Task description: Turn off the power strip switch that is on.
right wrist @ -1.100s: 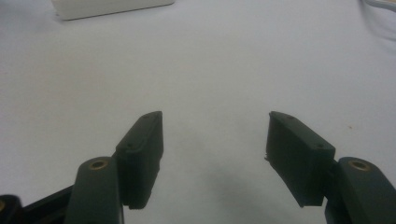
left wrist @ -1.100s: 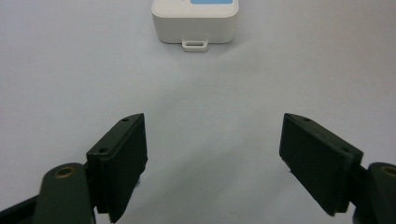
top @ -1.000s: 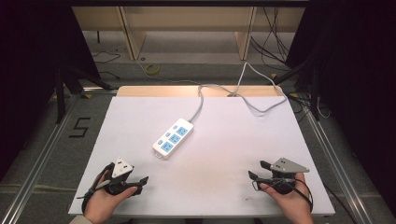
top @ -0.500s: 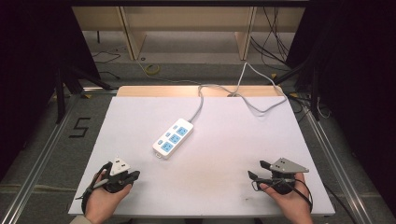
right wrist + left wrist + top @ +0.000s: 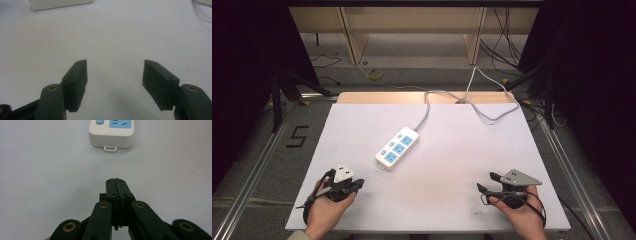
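The white desk [image 5: 452,165] stood under a dark room. The left claw [image 5: 116,181] had just pressed its jaws together, with nothing between them; the power strip [image 5: 397,148] lay ahead of it, near. The right claw [image 5: 115,75] rested with its jaws wide apart, the strip well away.

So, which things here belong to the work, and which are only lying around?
Part of the work:
- white power strip and its grey cable
- left tool, shut on nothing
- right tool, open

Only lying around:
- yellow coil on the floor
- wooden shelf legs
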A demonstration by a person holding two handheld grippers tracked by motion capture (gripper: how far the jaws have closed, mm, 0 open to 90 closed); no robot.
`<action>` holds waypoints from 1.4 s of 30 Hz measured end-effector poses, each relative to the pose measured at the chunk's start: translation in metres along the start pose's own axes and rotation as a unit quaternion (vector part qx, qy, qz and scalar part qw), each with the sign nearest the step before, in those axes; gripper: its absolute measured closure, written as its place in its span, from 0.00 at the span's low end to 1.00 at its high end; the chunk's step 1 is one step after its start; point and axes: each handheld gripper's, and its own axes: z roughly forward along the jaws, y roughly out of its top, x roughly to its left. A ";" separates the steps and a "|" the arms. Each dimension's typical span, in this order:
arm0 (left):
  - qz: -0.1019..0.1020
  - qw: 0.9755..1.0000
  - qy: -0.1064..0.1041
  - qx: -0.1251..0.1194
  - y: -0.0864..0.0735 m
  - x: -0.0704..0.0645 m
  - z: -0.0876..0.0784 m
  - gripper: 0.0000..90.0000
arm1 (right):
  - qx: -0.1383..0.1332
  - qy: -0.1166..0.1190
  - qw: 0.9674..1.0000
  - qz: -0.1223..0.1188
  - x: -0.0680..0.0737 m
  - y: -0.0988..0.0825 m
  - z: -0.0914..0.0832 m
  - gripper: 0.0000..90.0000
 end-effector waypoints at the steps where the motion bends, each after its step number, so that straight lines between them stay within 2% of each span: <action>1: -0.001 1.000 -0.002 0.001 0.001 0.000 0.000 0.99 | -0.001 0.001 1.000 0.000 0.000 0.000 0.000 0.42; 9: -0.009 1.000 -0.001 0.003 0.011 0.003 0.002 0.99 | -0.001 0.001 1.000 -0.001 0.001 0.000 0.000 0.42; 20: -0.016 1.000 -0.002 0.004 0.016 0.004 0.005 0.99 | 0.001 0.001 1.000 -0.001 0.001 0.000 0.000 0.42; 42: -0.010 1.000 -0.001 0.004 0.036 0.004 0.015 0.99 | 0.001 -0.001 1.000 -0.002 0.001 0.000 0.000 0.42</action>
